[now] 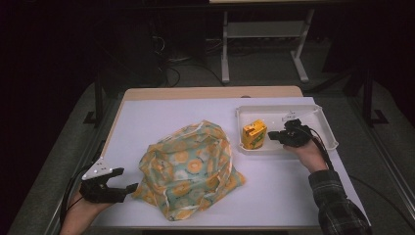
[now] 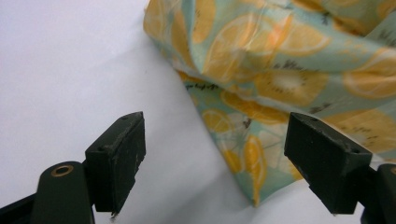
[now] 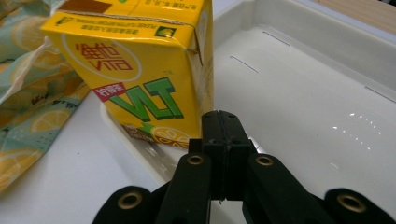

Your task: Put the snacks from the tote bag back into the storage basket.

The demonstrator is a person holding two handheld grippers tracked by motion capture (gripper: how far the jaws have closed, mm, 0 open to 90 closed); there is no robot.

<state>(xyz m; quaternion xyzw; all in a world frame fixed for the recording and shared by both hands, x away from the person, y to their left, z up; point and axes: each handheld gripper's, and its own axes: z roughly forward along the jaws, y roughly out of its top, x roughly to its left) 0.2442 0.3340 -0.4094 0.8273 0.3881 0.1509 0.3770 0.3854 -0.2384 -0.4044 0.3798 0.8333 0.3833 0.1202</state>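
A crumpled cloth (image 1: pixel 188 169) printed with orange slices on pale green lies heaped on the white table cover; its lower corner (image 2: pixel 254 186) lies between my left jaws. My left gripper (image 1: pixel 128 188) stands open at the cloth's front left edge, the pads apart from the fabric. A yellow drink carton (image 1: pixel 254 134) stands upright in the left end of a white tray (image 1: pixel 323 122). My right gripper (image 1: pixel 272 136) is shut with nothing in it, its tips right next to the carton (image 3: pixel 140 70) inside the tray (image 3: pixel 299 93).
The white-covered table (image 1: pixel 147 117) has bare room to the left of and behind the cloth. The tray's right half holds only my right hand. Past the table's far edge, desk legs and cables stand on the dark floor.
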